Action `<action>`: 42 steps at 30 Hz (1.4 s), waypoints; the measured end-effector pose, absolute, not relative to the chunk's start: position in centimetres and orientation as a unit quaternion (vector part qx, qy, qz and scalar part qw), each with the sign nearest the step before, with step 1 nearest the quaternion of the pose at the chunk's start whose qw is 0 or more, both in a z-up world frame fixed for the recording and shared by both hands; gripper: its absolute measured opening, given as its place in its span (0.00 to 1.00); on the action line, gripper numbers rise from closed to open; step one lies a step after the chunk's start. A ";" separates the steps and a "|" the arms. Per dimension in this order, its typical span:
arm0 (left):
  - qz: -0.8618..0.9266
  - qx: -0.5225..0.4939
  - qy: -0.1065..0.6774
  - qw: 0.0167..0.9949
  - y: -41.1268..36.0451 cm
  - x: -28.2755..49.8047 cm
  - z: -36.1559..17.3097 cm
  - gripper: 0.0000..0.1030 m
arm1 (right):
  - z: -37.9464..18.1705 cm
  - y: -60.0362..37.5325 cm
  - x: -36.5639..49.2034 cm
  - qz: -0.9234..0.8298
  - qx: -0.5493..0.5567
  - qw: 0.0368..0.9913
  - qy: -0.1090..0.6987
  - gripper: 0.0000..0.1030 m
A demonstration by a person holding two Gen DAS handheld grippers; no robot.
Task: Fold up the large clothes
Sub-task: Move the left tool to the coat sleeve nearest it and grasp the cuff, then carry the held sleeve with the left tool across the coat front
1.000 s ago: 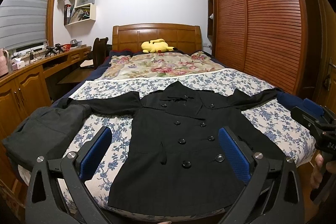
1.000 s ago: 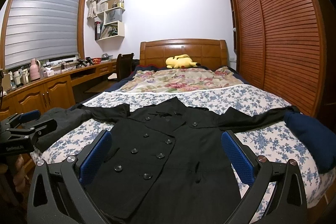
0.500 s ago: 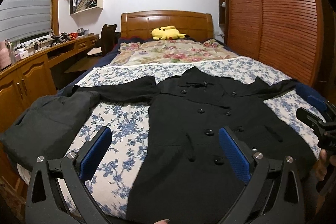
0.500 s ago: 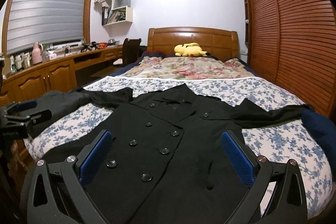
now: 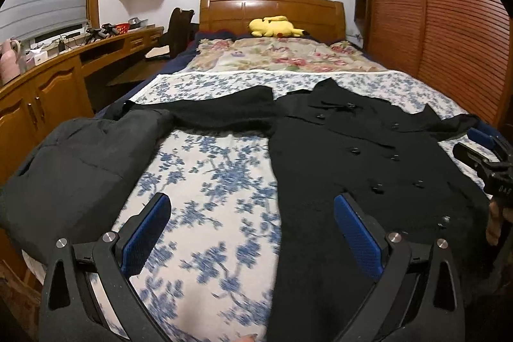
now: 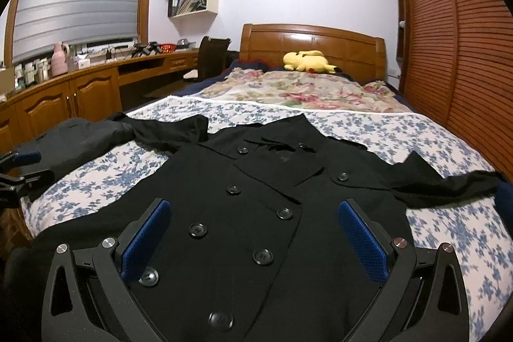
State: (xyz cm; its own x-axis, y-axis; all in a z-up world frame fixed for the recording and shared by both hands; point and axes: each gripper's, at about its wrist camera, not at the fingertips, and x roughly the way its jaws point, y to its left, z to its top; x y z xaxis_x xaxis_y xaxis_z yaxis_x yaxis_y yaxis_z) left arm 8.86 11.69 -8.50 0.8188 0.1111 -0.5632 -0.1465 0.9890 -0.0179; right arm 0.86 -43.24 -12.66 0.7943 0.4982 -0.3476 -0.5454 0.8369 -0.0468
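Observation:
A black double-breasted coat (image 5: pixel 352 156) (image 6: pixel 256 197) lies flat and face up on the bed, sleeves spread to both sides. My left gripper (image 5: pixel 253 233) hovers open over the floral sheet just left of the coat's hem, its right pad above the coat's left edge. My right gripper (image 6: pixel 256 233) hangs open above the coat's buttoned front, holding nothing. Each gripper shows at the edge of the other view: the right gripper (image 5: pixel 484 156) at far right, the left gripper (image 6: pixel 19 172) at far left.
A dark grey folded garment (image 5: pixel 73 162) sits at the bed's near left corner, touching the coat's sleeve. A blue item (image 6: pixel 505 197) lies by the right sleeve end. A yellow plush (image 5: pixel 274 26) rests at the headboard. Wooden cabinets (image 6: pixel 64 98) run left, slatted wardrobe doors (image 5: pixel 449 31) right.
Both grippers have come lower and closer to the bed. The left one has shifted left, from over the coat's hem to over the sheet beside it. Both remain open.

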 end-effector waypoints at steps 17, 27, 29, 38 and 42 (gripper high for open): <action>0.046 -0.051 0.314 0.947 16.6 17.3 -7.4 0.99 | -14.0 -39.5 7.3 0.304 -0.109 0.923 0.208 1.00; 0.086 -0.059 0.336 0.936 18.8 25.0 -9.0 0.99 | -15.0 -41.5 8.7 0.319 -0.080 0.911 0.249 1.00; 0.080 -0.062 0.345 0.933 19.1 26.5 -9.7 0.99 | -14.9 -41.7 8.5 0.318 -0.082 0.912 0.245 1.00; 0.069 -0.078 0.395 0.913 20.8 32.1 -12.4 0.99 | -15.1 -41.0 8.3 0.319 -0.092 0.915 0.230 1.00; 0.065 -0.099 0.418 0.901 21.5 34.1 -13.8 0.99 | -15.3 -40.6 8.9 0.321 -0.086 0.914 0.233 1.00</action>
